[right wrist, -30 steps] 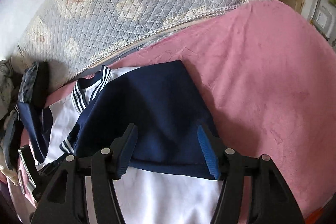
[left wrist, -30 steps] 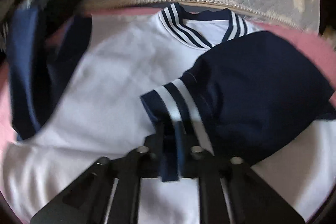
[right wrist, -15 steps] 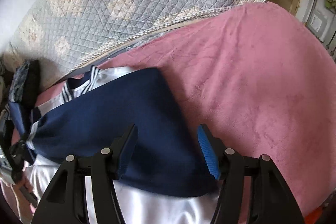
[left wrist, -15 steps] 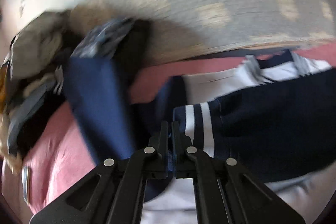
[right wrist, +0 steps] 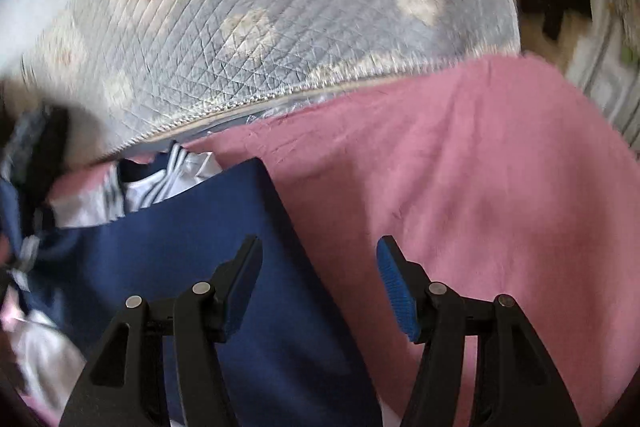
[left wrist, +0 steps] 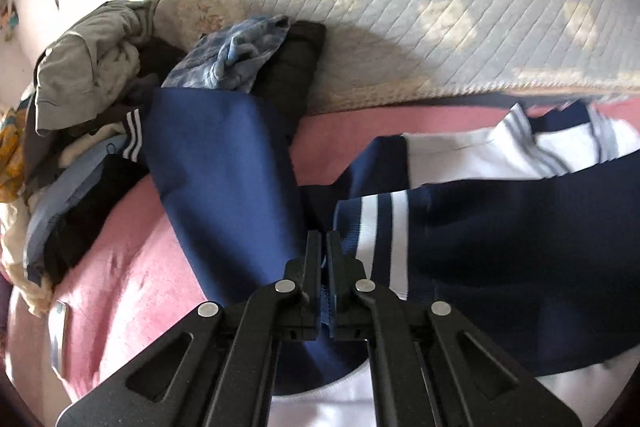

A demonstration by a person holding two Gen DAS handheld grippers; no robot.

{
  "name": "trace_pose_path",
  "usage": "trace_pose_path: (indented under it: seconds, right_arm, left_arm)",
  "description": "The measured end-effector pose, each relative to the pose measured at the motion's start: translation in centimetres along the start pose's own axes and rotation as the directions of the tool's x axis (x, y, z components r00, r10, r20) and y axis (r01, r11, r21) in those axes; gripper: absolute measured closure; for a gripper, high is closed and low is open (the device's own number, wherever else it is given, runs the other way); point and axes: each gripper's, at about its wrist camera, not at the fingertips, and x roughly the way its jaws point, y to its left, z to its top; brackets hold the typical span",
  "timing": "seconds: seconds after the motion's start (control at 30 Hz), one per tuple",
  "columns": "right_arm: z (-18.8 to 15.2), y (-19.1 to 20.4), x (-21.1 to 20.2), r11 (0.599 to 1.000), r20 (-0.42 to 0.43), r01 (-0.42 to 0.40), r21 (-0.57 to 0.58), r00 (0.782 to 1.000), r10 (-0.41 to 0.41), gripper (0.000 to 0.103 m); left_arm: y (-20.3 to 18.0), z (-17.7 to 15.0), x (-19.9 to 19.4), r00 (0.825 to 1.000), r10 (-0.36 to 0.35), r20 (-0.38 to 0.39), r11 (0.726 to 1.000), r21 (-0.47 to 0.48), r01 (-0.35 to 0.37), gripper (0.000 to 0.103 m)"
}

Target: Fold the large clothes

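Clearly mid-fold: the left tool (left wrist: 324, 247) is clamped on the navy sleeve cuff (left wrist: 374, 231); the right tool (right wrist: 318, 267) gapes empty over the sweatshirt (right wrist: 192, 251), needing a hold next.

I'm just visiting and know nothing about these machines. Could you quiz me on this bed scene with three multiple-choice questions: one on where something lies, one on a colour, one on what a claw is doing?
1. Where does the pile of clothes lie, in the left claw's view?
A. at the left edge of the bed
B. on the white shirt
C. between the claw's fingers

2. What colour is the blanket under the shirt?
A. green
B. pink
C. yellow

3. How does the left claw stand?
A. wide open over bare blanket
B. shut on the striped cuff
C. out of sight

Answers:
1 A: the heap sits at the far left, beside the quilt.
2 B: pink cloth spreads all round the shirt.
3 B: its fingers are pressed together with the navy cuff's cloth between them, while the right claw stands open.
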Motion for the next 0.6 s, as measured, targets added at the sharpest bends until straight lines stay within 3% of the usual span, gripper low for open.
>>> trace_pose_path:
  seconds: [0.07, 0.13, 0.2, 0.27, 0.33, 0.4, 0.5, 0.53, 0.6]
  right_arm:
    - [0.7, 0.6, 1.7, 0.998, -0.014, -0.059, -0.036, 0.998, 0.059, 0.041]
    - [1.0, 1.2, 3.8, 0.980, -0.079, -0.189, -0.059, 0.980, 0.184, 0.042]
    - [0.4, 1.4, 3.8, 0.962, -0.065, -0.262, -0.073, 0.964, 0.258, 0.057]
    - [0.0, 1.8, 3.7, 0.941, -0.092, -0.327, -0.087, 0.943, 0.319, 0.093]
    - [-0.5, 2.4, 3.2, 0.915, -0.125, -0.388, -0.111, 0.919, 0.374, 0.094]
    - [-1.2, 3.6, 2.3, 0.896, -0.169, -0.414, -0.162, 0.906, 0.388, 0.095]
    - [-3.3, 6.1, 1.5, 0.887, -0.260, -0.365, -0.284, 0.919, 0.295, 0.095]
    - [-3.9, 6.7, 1.2, 0.875, -0.267, -0.377, -0.304, 0.915, 0.301, 0.095]
    - [-5.1, 7.6, 1.0, 0.849, -0.323, -0.437, -0.299, 0.883, 0.341, 0.095]
  left_arm:
    - [0.0, 0.1, -1.0, 0.999, -0.043, -0.001, 0.999, -0.013, 0.043, 0.101]
    - [-0.3, -0.1, -1.7, 0.997, -0.078, 0.003, 0.997, -0.017, 0.078, 0.101]
    - [-0.5, -0.1, -2.6, 0.979, -0.201, 0.023, 0.978, -0.046, 0.202, 0.098]
    - [-0.3, 0.0, -3.8, 0.943, -0.331, 0.047, 0.939, -0.086, 0.334, 0.087]
    - [-0.5, 0.3, -5.1, 0.931, -0.354, 0.091, 0.929, -0.078, 0.361, 0.082]
    - [-1.1, 0.4, -6.4, 0.939, -0.314, 0.138, 0.947, -0.034, 0.321, 0.079]
    - [-1.7, 0.4, -7.9, 0.941, -0.286, 0.178, 0.957, 0.016, 0.288, 0.077]
    - [-1.7, 0.4, -8.1, 0.939, -0.298, 0.174, 0.954, 0.016, 0.300, 0.076]
    - [-1.0, 0.5, -7.7, 0.917, -0.376, 0.130, 0.924, -0.017, 0.382, 0.074]
